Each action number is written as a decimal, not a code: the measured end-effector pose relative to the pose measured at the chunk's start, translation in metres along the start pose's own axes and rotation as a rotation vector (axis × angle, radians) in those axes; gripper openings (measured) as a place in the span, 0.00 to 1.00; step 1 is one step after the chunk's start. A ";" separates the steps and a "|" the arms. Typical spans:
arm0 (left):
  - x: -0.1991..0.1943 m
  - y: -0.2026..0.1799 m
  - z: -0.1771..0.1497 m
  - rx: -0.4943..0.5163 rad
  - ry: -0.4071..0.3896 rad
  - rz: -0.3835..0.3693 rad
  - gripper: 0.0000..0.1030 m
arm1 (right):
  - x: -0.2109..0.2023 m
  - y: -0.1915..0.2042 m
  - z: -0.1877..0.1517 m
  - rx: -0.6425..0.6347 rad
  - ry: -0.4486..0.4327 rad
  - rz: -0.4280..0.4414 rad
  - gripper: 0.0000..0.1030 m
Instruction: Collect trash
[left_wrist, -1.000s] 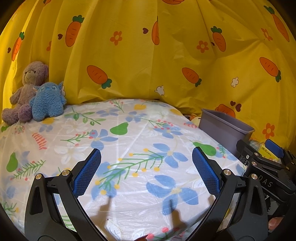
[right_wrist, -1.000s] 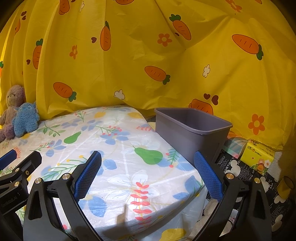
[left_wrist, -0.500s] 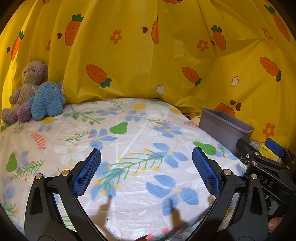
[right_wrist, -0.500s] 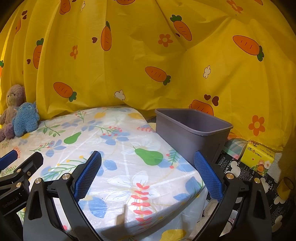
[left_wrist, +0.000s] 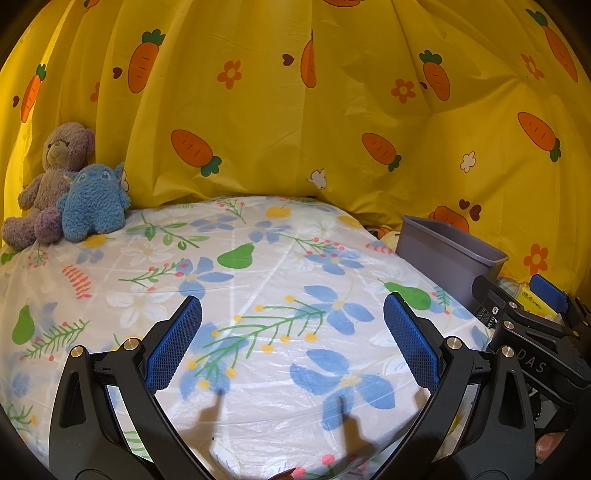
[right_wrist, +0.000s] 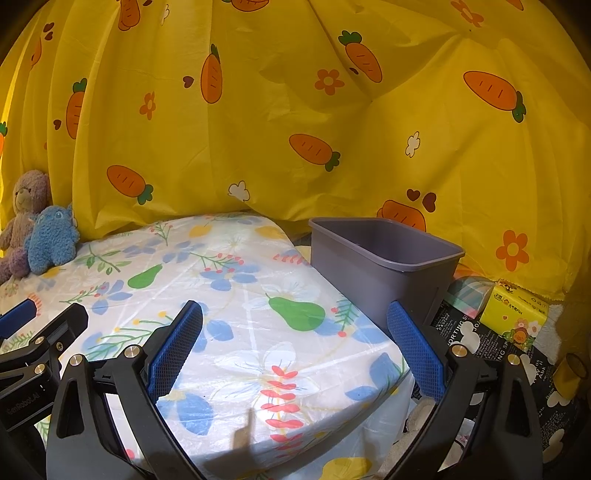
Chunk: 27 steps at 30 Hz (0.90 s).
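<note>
My left gripper (left_wrist: 291, 325) is open and empty above the table covered with a flower-print plastic cloth (left_wrist: 266, 280). My right gripper (right_wrist: 293, 330) is open and empty over the table's right front corner (right_wrist: 280, 332). A grey plastic bin (right_wrist: 380, 258) stands just past the table's right edge; it also shows in the left wrist view (left_wrist: 448, 254). What lies in the bin is hidden. The right gripper's body (left_wrist: 535, 339) shows at the right of the left wrist view. I see no loose trash on the table top.
A purple teddy bear (left_wrist: 51, 184) and a blue plush (left_wrist: 94, 201) sit at the table's far left. A yellow carrot-print curtain (right_wrist: 295, 110) hangs behind. Right of the bin lie a yellow tissue pack (right_wrist: 515, 314), printed black paper (right_wrist: 476, 339) and a small yellow roll (right_wrist: 570, 373).
</note>
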<state>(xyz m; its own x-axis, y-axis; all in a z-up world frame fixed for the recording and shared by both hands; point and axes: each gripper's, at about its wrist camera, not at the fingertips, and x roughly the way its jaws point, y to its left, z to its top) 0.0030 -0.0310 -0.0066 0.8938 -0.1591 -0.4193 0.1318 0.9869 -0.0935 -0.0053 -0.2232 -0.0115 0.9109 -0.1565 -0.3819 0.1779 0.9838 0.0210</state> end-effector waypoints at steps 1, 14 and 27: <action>0.000 0.000 0.000 0.000 -0.001 -0.001 0.95 | 0.000 0.000 0.000 0.000 0.000 0.000 0.93; 0.001 0.000 -0.001 0.004 -0.001 -0.007 0.95 | 0.000 -0.002 0.002 0.000 0.000 0.000 0.93; 0.001 -0.002 -0.001 0.010 -0.001 -0.012 0.95 | 0.000 -0.004 0.003 0.003 -0.001 -0.001 0.93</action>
<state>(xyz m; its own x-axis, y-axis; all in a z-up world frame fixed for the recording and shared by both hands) 0.0030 -0.0331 -0.0078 0.8926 -0.1710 -0.4171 0.1470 0.9851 -0.0892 -0.0051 -0.2271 -0.0088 0.9112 -0.1578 -0.3806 0.1799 0.9834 0.0230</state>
